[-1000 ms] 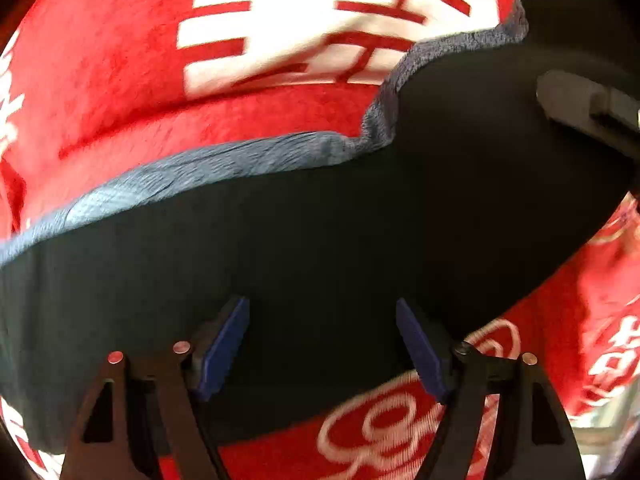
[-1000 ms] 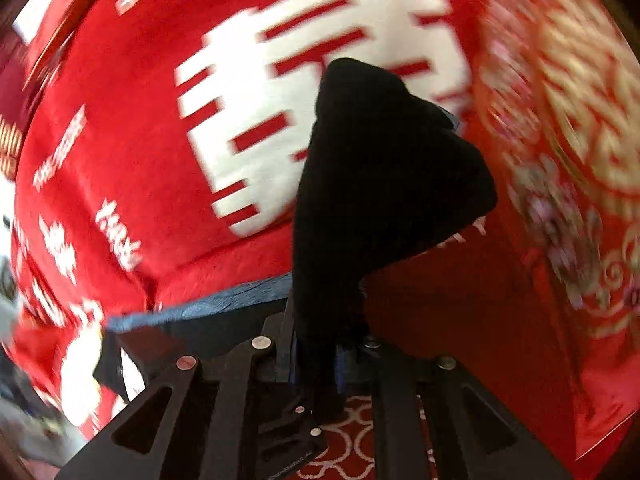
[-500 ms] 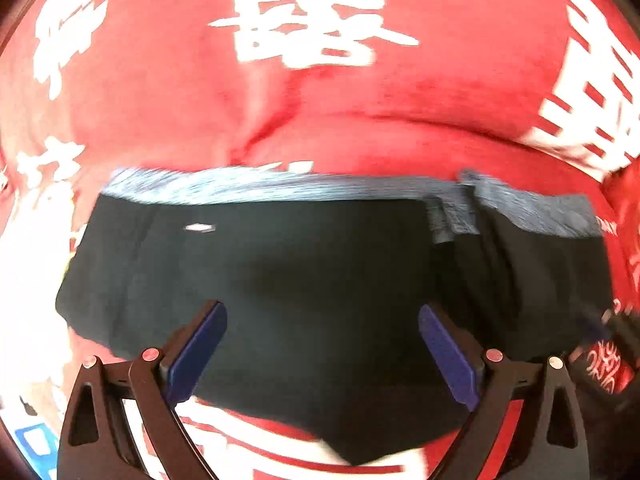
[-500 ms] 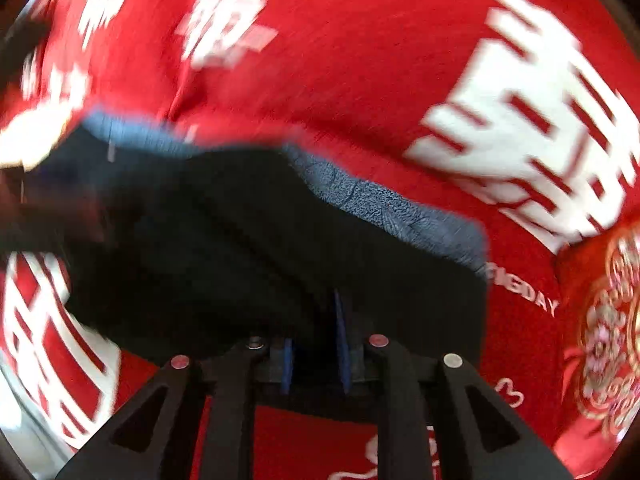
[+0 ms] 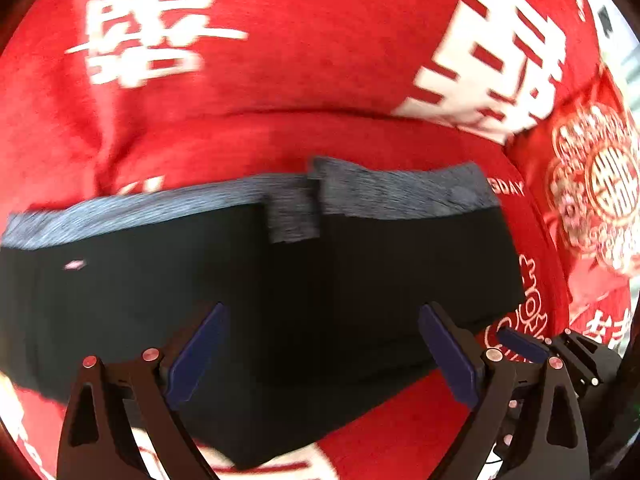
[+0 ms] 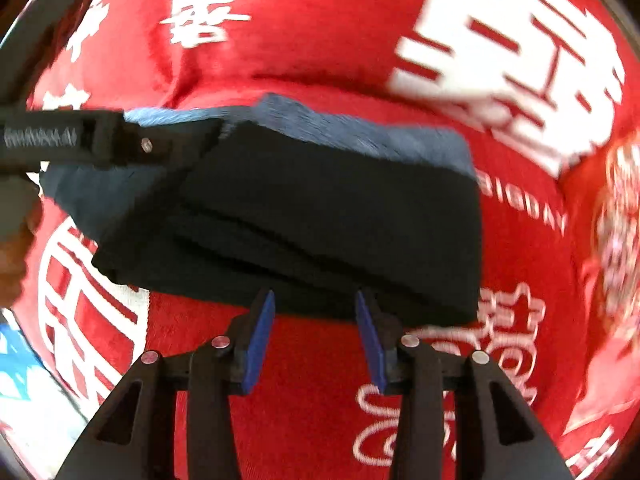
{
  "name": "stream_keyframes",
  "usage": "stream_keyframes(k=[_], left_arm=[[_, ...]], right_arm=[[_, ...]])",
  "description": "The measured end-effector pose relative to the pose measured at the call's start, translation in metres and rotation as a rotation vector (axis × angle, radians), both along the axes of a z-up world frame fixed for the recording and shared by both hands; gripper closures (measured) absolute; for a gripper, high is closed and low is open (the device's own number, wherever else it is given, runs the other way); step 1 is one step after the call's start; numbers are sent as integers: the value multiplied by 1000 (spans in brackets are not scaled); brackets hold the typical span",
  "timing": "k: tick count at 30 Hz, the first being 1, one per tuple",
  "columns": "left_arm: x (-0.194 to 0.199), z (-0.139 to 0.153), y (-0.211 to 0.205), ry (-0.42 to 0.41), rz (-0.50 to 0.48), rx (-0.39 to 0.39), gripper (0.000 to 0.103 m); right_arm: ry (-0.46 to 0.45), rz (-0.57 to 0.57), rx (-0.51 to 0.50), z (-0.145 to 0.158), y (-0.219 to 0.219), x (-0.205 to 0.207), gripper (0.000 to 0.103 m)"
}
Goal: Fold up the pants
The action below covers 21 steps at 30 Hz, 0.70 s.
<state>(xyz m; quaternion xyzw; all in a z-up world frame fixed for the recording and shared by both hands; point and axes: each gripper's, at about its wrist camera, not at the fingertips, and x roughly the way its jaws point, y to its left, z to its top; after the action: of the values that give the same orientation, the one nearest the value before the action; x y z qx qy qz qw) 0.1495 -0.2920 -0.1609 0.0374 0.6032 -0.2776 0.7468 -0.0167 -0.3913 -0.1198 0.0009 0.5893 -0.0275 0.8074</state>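
Observation:
The black pants [image 5: 280, 280] lie folded into a wide block on the red blanket [image 5: 320, 60], with their grey-blue waistband [image 5: 400, 196] along the far edge. My left gripper [image 5: 320, 312] hangs above the pants' near half, open wide and empty. In the right wrist view the pants [image 6: 320, 220] show stacked layers. My right gripper [image 6: 314, 296] is at their near edge. Its jaws are opening, and the blue pads [image 6: 260, 332] stand apart and press on nothing. The left gripper [image 6: 100, 140] reaches in from the left over the waistband. The right gripper [image 5: 520, 344] shows at the lower right of the left wrist view.
The red blanket [image 6: 320, 40] with large white characters covers the whole surface. A red embroidered cloth [image 5: 592, 184] lies to the right of the pants. A blue-and-white patterned patch [image 6: 16, 368] and part of a person's hand [image 6: 12, 264] show at the left edge.
The right gripper carried a lifted fold of the pants over, laid it on the rest, then opened and let go. The left gripper widened and drew back, bringing the whole folded block into view.

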Motion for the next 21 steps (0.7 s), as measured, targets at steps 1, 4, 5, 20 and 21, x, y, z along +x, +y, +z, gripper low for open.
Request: stream_keyframes(k=[1,4,5,20,21], left_arm=[[-1,-4,-6,7,-4,0,9],[4,-18,-18,83,-29,-4,59],[4,-22,-19,108,-34,-4,68],[-21,-21,-1,68,-46,30,94],[-21,-21,0,68,-39,29,94]], right_arm=[[9,-23,20,-2,-7,-3,57],[27,-62,53,-8,-17,-10,57],[32,-73,72,-10,-19,-12,57],[42,-156,254,-3,-50,-22,61],[23,-160,257,-1,-54,-17,61]])
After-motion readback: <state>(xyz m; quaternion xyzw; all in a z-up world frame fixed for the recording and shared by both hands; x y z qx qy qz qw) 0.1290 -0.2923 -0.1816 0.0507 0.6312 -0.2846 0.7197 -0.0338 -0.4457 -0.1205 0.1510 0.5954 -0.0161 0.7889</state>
